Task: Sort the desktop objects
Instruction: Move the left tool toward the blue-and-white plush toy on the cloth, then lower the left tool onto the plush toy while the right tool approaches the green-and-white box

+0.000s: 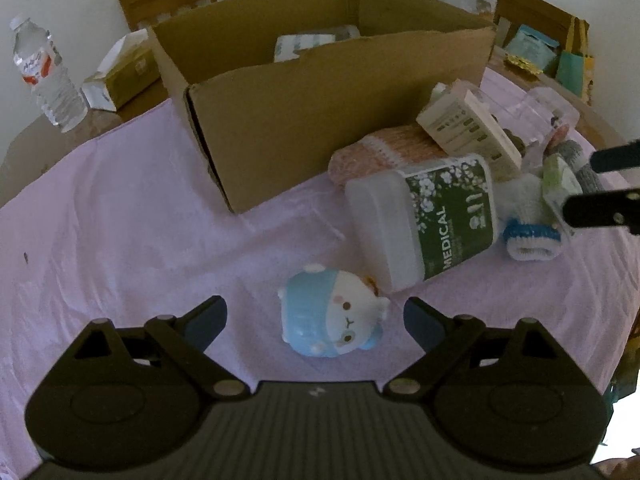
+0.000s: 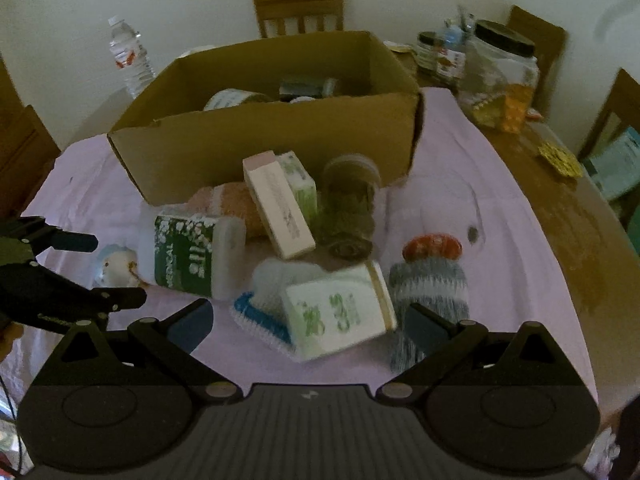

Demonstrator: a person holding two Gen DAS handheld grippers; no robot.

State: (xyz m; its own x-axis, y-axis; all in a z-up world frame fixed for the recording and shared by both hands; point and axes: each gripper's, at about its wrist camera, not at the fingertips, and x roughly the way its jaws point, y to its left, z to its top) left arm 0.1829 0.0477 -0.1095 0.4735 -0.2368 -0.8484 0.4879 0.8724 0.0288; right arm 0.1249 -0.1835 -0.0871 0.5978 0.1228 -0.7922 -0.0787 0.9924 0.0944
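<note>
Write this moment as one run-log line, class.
left gripper: open above blue-and-white toy | right gripper: open over white-green box | cardboard box: behind

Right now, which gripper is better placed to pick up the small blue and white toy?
The left gripper. Its open jaws frame the toy, which lies alone on the cloth. The right gripper faces the white and green box in the pile instead.

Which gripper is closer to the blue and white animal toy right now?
Left. The left gripper stands open with the toy lying between its fingertips, untouched. The right gripper is off to the toy's far side, open over the white-and-green carton in the pile.
</note>
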